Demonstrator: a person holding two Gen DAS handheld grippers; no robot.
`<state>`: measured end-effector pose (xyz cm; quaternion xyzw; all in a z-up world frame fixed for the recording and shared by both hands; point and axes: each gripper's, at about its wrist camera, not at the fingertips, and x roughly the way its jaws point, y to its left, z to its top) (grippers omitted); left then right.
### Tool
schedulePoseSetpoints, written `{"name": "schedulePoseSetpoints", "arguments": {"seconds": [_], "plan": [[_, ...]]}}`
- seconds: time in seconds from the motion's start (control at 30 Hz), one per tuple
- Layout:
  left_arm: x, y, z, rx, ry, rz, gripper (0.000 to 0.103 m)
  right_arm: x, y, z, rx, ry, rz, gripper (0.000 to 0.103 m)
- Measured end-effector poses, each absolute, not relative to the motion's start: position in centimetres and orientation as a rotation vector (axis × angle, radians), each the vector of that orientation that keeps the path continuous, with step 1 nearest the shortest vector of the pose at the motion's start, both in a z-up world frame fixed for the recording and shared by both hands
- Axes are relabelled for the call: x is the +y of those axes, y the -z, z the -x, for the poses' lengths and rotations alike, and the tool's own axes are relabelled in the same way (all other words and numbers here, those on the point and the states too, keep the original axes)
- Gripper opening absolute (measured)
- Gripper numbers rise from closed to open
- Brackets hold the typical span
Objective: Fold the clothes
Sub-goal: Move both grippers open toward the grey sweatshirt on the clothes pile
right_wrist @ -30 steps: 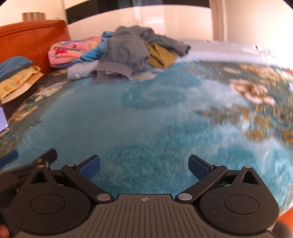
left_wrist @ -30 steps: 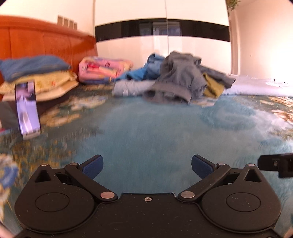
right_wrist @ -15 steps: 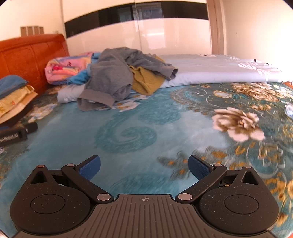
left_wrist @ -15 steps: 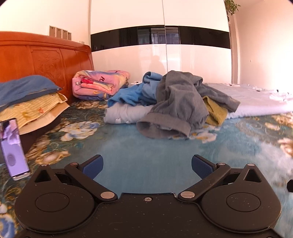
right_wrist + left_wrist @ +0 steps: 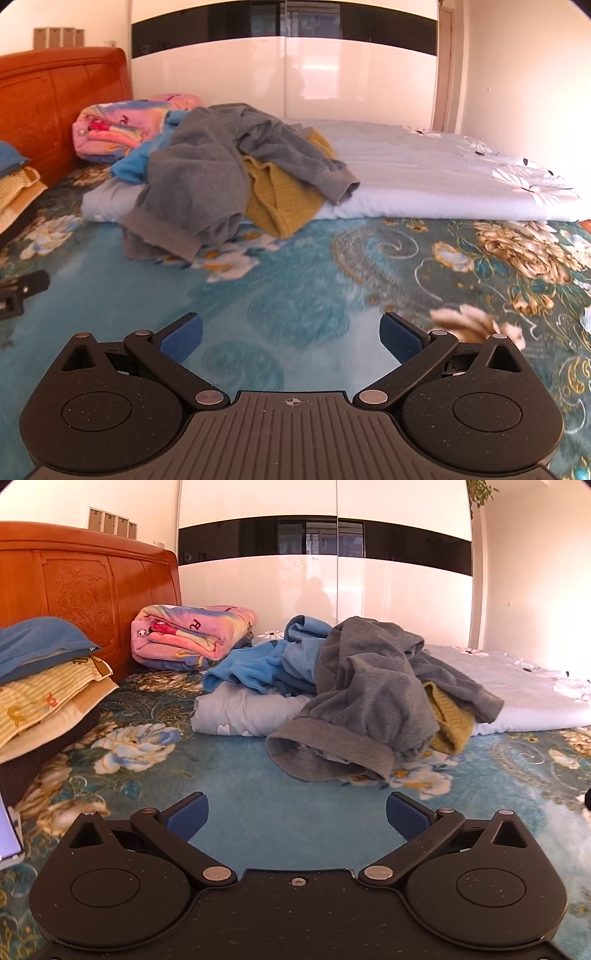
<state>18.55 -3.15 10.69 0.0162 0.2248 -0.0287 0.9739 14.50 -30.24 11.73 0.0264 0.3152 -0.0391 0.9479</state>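
A heap of loose clothes lies on the bed ahead of both grippers. On top is a grey sweatshirt [image 5: 369, 698] [image 5: 199, 184], its hem hanging toward me. Under it sit a mustard-yellow knit [image 5: 448, 716] [image 5: 280, 192] and a blue garment [image 5: 266, 664] [image 5: 136, 162]. My left gripper [image 5: 295, 818] is open over the teal floral bedspread [image 5: 258, 805], short of the grey hem, with nothing between its fingers. My right gripper [image 5: 290, 338] is likewise open and empty, the heap ahead to its left.
A pale blue quilt [image 5: 424, 177] lies folded across the back of the bed under the heap. A folded pink blanket [image 5: 192, 638] and stacked pillows [image 5: 44, 679] sit by the orange headboard [image 5: 92, 590]. A phone [image 5: 9, 834] stands at far left. White wardrobe doors [image 5: 332, 590] rise behind.
Both grippers have moved forward toward the clothes heap and tilted up, so the heap looks larger and nearer. Both stayed open and empty.
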Motion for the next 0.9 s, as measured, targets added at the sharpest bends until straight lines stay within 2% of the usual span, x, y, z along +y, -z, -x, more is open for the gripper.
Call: {"name": "schedulePoseSetpoints", "arguments": {"seconds": [0.47, 0.9], "plan": [[-5.1, -9.4, -23.6, 0.506, 0.062, -0.039, 0.102, -32.3, -9.8, -19.6, 0.719, 0.104, -0.079, 0.103], [-6.9, -9.2, -27.2, 0.536, 0.062, -0.030, 0.102, -33.5, -8.0, -20.5, 0.746, 0.061, -0.083, 0.103]]}}
